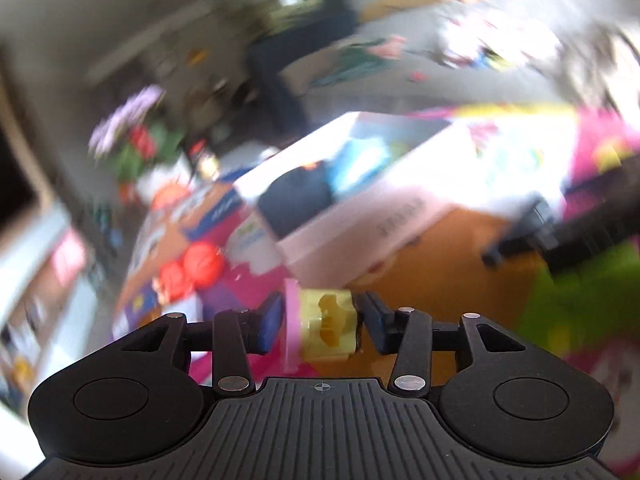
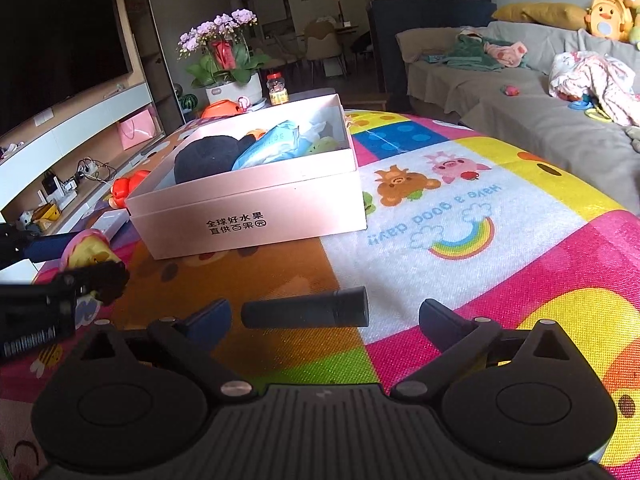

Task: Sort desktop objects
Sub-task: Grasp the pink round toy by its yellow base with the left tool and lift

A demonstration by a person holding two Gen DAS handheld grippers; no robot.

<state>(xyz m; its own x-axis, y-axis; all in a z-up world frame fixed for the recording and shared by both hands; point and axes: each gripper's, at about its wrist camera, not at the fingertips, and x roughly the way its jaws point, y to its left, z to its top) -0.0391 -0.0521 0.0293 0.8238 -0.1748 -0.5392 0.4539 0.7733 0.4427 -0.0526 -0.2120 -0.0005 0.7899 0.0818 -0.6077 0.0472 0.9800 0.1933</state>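
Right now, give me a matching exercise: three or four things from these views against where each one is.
Things:
1. yellow and pink toy
2. dark cylinder
3. black cap
4. orchid pot

Places:
A. in the pink box
B. behind the box
C. on the mat between the right gripper's open fingers
D. clamped in the left gripper

Pairs: 1-D, 2-C, 3-A, 4-B

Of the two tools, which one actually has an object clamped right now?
The left tool: its pads squeeze the yellow-and-pink toy. The right tool stands wide open around the black cylinder on the mat, not touching it.
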